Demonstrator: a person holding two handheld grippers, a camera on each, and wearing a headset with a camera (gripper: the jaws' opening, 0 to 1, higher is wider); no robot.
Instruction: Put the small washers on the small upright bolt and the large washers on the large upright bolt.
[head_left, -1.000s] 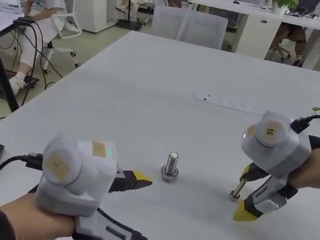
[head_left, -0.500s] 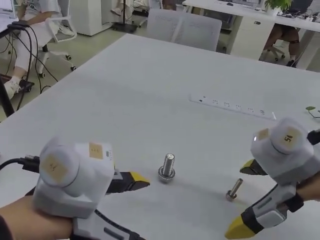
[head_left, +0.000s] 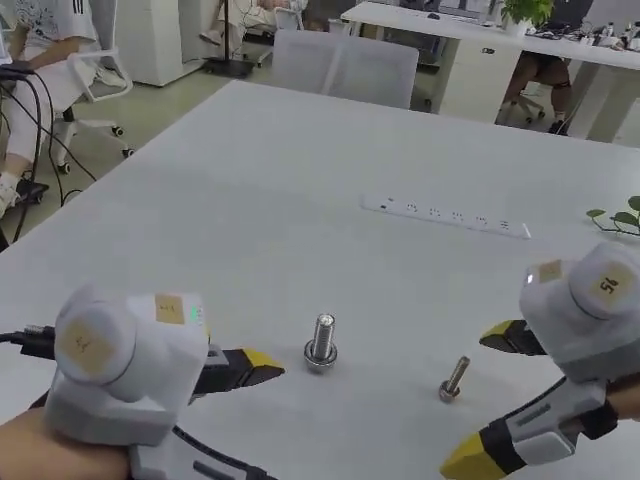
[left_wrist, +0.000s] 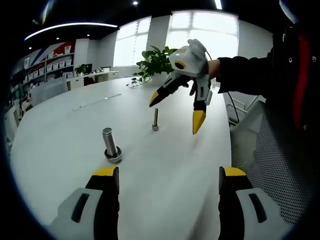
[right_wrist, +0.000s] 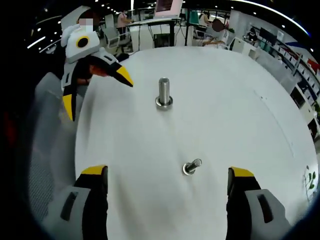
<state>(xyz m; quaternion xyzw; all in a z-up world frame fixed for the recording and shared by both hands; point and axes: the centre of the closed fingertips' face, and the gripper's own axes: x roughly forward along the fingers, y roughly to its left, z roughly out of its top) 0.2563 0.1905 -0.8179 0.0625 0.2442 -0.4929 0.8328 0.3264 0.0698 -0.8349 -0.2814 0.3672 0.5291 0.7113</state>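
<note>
Two bolts out on the open bench (head_left: 300, 180), well in from its far and side edges: large bolt (head_left: 320, 343) upright, small bolt (head_left: 453, 378) to its right, head down, apart from it. Bare surface all round both; power strip (head_left: 445, 215) farther back, well apart. Left gripper (left_wrist: 169, 172) held low, aimed past the large bolt, fingers (left_wrist: 106, 200) spread wide and empty. Right gripper (head_left: 482, 398) held above the bench near the small bolt, fingers (head_left: 470, 462) spread wide, touching nothing.

Our left tool (left_wrist: 169, 172) gaped over the white worktop (left_wrist: 65, 130); we saw a thick threaded steel bolt (left_wrist: 111, 146) upright, a thin steel bolt (left_wrist: 155, 120) beyond.
</note>
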